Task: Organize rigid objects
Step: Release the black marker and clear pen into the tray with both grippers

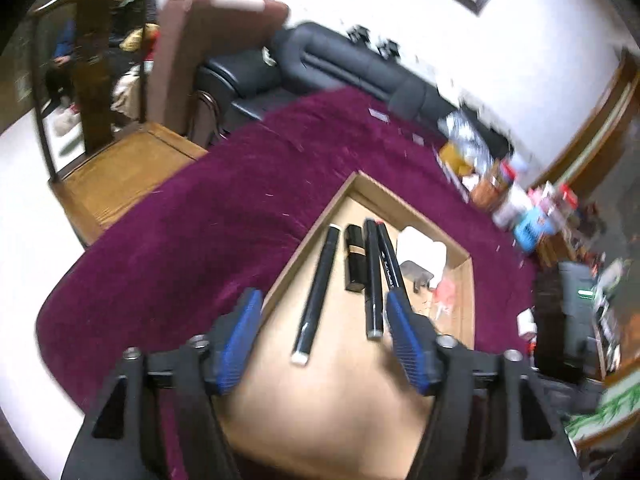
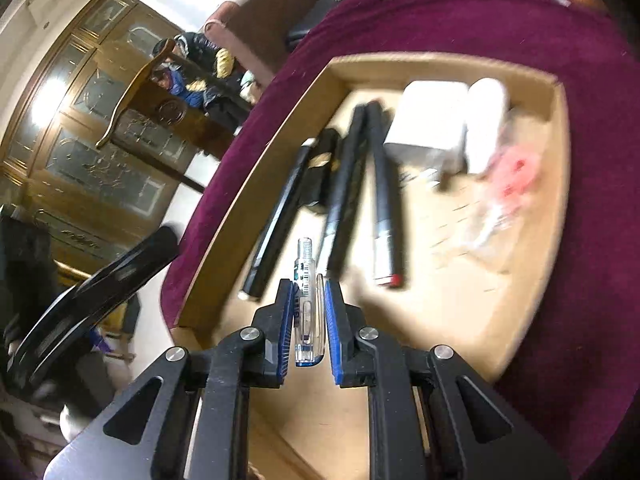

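Here, in the left wrist view, the left hand-held gripper [image 1: 322,312] hangs spread wide with nothing between its blue pads, over the near part of a shallow cardboard tray [image 1: 464,280] that lies on a magenta cloth [image 1: 192,216]. In the tray lie three long black markers and a short black tube [image 1: 355,258], side by side with their long axes running away from the camera; the leftmost marker [image 1: 316,294] has a white cap at its near end, the middle one [image 1: 373,280] a grey near end, and the third [image 1: 390,258] slants slightly right, partly hidden by the right pad. Beyond them sit a white block [image 1: 424,250] and a blurred pink item [image 1: 446,292]. In the right wrist view, the right hand-held gripper [image 2: 307,294] is clenched on a clear pen [image 2: 306,304], held above the tray [image 2: 560,152]. The pen is transparent with blue print and a clear clip; its long axis lies along the fingers, its threaded tip pointing forward toward the markers [image 2: 346,184]. The white block [image 2: 432,120] and a white cylinder [image 2: 486,120] stand at the tray's far side, touching.
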A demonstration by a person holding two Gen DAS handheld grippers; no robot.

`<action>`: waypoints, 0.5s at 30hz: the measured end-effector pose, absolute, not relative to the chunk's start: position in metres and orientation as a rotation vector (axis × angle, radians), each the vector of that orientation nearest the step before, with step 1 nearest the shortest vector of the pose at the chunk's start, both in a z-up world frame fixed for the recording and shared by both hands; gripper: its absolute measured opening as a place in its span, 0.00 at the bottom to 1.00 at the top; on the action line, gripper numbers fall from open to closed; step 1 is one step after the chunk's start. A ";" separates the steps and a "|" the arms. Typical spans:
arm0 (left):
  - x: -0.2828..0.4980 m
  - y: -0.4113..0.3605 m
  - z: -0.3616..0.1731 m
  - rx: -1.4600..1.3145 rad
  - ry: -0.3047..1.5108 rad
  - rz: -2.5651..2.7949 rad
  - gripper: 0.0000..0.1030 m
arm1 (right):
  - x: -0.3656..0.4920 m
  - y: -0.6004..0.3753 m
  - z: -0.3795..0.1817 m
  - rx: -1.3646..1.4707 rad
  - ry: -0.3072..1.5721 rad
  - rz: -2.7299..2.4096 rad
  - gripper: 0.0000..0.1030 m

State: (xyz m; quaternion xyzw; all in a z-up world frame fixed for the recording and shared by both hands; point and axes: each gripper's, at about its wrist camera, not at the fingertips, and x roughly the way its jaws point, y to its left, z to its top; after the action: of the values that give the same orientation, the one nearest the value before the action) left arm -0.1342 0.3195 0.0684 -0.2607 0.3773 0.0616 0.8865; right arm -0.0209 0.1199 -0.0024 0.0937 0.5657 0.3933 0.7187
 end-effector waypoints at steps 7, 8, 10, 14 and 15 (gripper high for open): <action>-0.165 0.324 0.082 -0.502 0.741 0.194 0.70 | -0.029 0.115 0.013 0.166 1.186 0.874 0.16; -0.166 0.320 0.082 -0.487 0.746 0.200 0.70 | -0.035 0.103 0.022 0.163 1.145 0.863 0.19; -0.164 0.310 0.080 -0.479 0.753 0.196 0.70 | -0.043 0.078 0.032 0.189 1.082 0.822 0.27; -0.153 0.266 0.072 -0.434 0.801 0.129 0.70 | -0.067 0.008 0.039 0.307 0.918 0.676 0.54; -0.151 0.257 0.071 -0.428 0.813 0.106 0.70 | -0.070 -0.007 0.037 0.322 0.904 0.636 0.56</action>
State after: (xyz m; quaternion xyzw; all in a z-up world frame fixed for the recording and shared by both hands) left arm -0.1505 0.2572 0.0712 -0.2067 0.3921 0.0512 0.8950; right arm -0.0702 -0.0070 0.0373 0.1521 0.4276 0.3006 0.8388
